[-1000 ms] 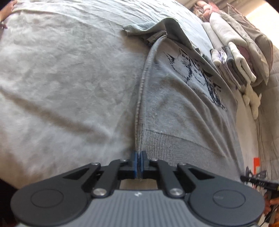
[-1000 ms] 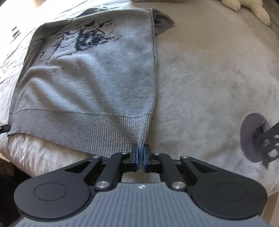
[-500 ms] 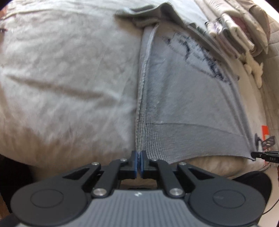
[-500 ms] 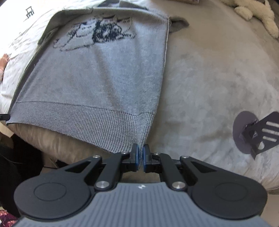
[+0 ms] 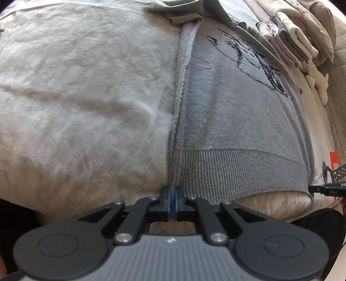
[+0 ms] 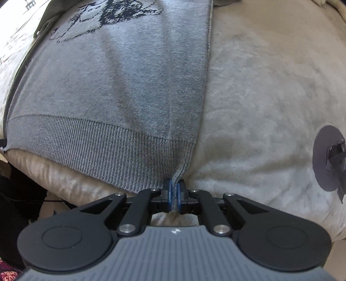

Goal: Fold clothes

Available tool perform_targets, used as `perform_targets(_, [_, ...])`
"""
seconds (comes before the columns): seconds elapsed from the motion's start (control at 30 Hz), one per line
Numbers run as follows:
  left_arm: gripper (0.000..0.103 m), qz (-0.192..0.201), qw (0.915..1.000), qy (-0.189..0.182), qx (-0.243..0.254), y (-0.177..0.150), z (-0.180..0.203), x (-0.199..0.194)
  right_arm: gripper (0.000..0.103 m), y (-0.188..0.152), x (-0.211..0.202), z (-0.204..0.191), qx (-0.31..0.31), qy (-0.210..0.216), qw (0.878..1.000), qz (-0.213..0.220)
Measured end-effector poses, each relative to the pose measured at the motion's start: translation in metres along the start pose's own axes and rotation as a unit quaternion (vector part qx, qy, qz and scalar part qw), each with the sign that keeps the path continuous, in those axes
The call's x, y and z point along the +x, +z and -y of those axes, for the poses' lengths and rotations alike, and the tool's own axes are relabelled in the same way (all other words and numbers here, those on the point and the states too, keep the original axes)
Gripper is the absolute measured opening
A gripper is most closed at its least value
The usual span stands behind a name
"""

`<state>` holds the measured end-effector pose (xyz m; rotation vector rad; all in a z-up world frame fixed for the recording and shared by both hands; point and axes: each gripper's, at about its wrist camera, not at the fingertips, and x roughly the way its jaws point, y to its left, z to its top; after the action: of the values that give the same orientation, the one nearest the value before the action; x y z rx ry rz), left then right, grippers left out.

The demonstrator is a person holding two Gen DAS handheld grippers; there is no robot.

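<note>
A grey knit sweater (image 5: 233,112) with a dark printed picture lies flat on a plush grey bed cover (image 5: 82,90). Its ribbed hem (image 5: 233,170) hangs near the bed's front edge. My left gripper (image 5: 172,195) is shut on the hem's left corner. The sweater also shows in the right wrist view (image 6: 121,82), where my right gripper (image 6: 174,193) is shut on the hem's right corner (image 6: 181,164). The far sleeves are bunched at the top (image 5: 179,13).
A stack of folded clothes (image 5: 289,36) and a white plush toy (image 5: 317,80) lie at the far right of the bed. A round grey pad with a black bracket (image 6: 330,164) sits on the cover to the right of the sweater.
Both grippers have pulled the hem toward the bed's front edge. The sweater has slid nearer and lies stretched flatter; the hem now reaches the edge.
</note>
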<state>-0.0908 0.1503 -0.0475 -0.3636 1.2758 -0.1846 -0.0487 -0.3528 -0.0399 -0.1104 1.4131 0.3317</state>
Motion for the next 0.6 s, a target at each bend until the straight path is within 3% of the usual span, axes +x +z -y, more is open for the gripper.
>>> perform_targets(0.13, [0.012, -0.011, 0.9998, -0.014, -0.006, 0.005, -0.004, -0.007, 0.01, 0.004, -0.006, 0.0, 0.0, -0.001, 1.0, 0.002])
perform_targets(0.2, [0.034, -0.006, 0.9998, -0.019, -0.007, 0.01, -0.004, -0.013, 0.02, 0.007, -0.012, 0.0, -0.002, -0.002, 1.0, 0.008])
perform_targets(0.27, [0.043, 0.009, 0.9997, -0.021, -0.007, 0.018, -0.002, -0.017, 0.05, 0.012, -0.018, 0.0, -0.004, -0.008, 1.0, 0.018])
perform_targets(0.3, [0.045, 0.019, 0.9996, -0.02, -0.006, 0.022, -0.001, -0.019, 0.053, 0.016, -0.019, -0.001, -0.004, -0.01, 1.0, 0.025])
perform_targets(0.6, [0.064, 0.109, 0.9927, 0.042, 0.029, 0.08, 0.005, -0.009, 0.053, 0.054, -0.027, -0.017, -0.014, -0.022, 0.996, 0.088])
